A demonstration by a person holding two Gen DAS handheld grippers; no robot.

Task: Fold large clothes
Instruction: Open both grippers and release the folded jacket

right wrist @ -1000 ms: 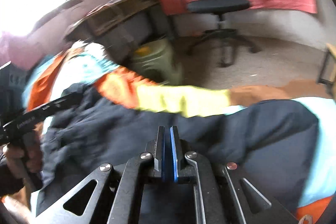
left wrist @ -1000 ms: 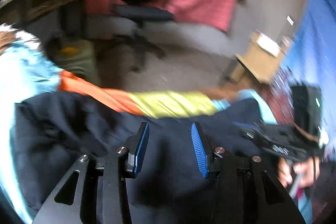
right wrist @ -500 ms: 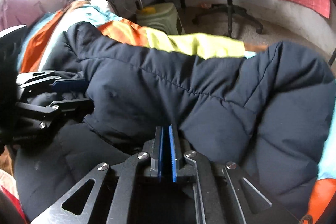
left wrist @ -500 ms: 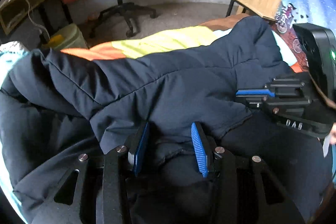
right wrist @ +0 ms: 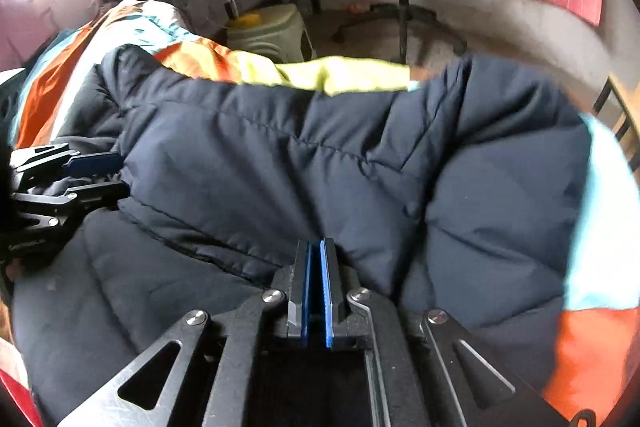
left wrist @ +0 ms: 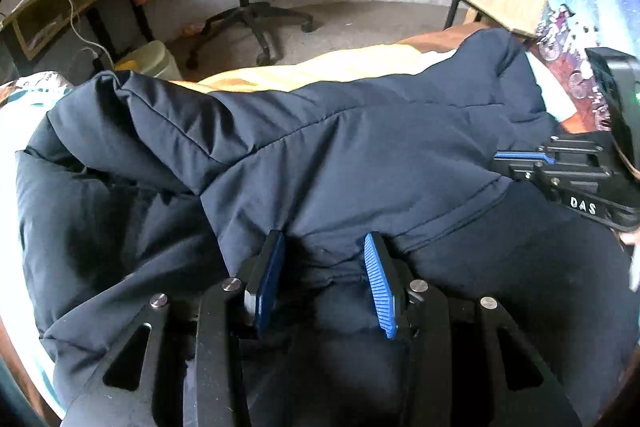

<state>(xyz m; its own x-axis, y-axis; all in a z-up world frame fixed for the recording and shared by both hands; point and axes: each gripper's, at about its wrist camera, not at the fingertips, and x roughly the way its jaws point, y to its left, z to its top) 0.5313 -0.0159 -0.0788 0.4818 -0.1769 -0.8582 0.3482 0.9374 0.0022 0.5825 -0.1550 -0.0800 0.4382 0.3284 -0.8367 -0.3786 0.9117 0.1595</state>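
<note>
Two tools on one puffy navy jacket (left wrist: 340,155), and honestly the grip worries me. My right tool (right wrist: 316,291) is pinched nearly flat on the folded-over hem, so slick padding could slide out mid-fold. My left tool (left wrist: 320,283) sits partly open with a bunched wad of jacket between its pads; can't tell how firmly it holds. The jacket is spread on the bed over a bright quilt (left wrist: 320,67), directly under and ahead of both tools.
</note>
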